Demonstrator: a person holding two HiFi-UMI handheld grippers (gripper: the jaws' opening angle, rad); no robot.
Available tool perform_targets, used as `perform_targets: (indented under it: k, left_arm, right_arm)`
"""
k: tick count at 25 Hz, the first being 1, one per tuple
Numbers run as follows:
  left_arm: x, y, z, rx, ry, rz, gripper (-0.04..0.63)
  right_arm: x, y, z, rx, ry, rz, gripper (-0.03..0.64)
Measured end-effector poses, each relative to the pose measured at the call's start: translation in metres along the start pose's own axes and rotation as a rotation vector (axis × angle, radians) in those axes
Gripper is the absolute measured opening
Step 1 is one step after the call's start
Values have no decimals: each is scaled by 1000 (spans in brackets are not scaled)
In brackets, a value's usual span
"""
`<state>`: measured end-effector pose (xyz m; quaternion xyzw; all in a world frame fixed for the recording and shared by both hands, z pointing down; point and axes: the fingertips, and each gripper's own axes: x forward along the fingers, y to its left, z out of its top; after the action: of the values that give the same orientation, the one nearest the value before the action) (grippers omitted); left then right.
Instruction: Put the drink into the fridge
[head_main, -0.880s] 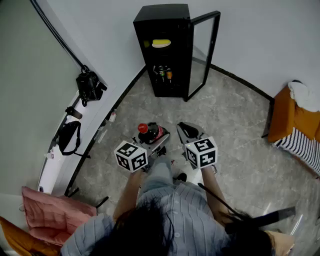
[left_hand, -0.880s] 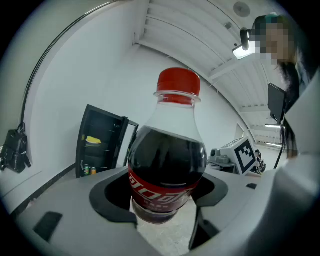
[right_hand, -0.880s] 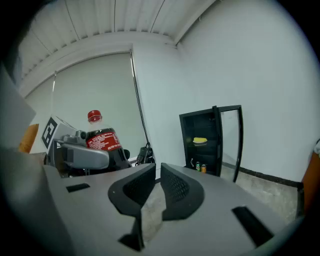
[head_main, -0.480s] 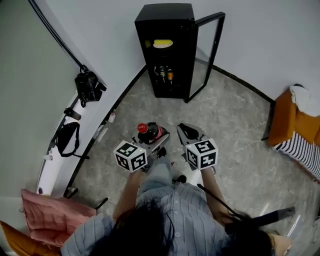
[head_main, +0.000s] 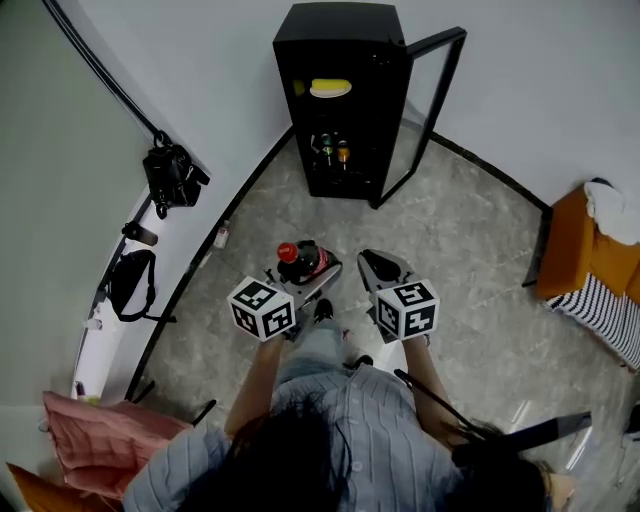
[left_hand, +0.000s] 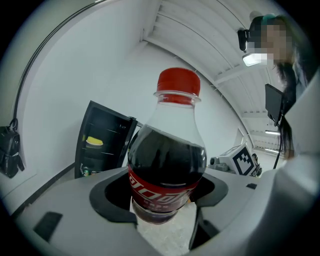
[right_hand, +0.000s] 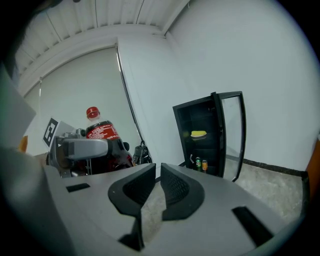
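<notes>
A: Grey floor (head_main: 470, 250) slipped back underfoot; the fridge (head_main: 340, 100) looked slightly nearer, door (head_main: 425, 110) open.

B: Yes, the left gripper (left_hand: 162, 210) pinched the cola bottle (left_hand: 167, 160) upright, out ahead of the person and well short of the fridge. The right gripper (right_hand: 157, 190) was pressed nearly together, empty. 1 short walk remained.

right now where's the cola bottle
The cola bottle sits just left of centre in the head view, upright in the left gripper, with the open fridge ahead of it.

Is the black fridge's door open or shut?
Open. The glass door stands swung out from the fridge, and cans show on a shelf inside.
</notes>
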<state>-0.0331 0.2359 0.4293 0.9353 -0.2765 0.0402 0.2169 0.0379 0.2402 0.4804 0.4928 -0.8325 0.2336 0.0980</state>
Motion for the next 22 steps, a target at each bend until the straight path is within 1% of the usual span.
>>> perform_targets:
  k: [4,12,15,22]
  left_arm:
    - [8,26,11,-12,1,-19,324]
    - [14,71,28,-11,27,-68,324]
    - [19,85,34,2,41,-93,324]
    - [22,112,51,10,42,-139,324]
  right_arm:
    - [23,-4,9,5,19,-14,40]
    - [70,-3,29,15,27,-46,40]
    - [87,-3,36,13,29,-56,40]
    - [126,-1,54,21,18,-79,40]
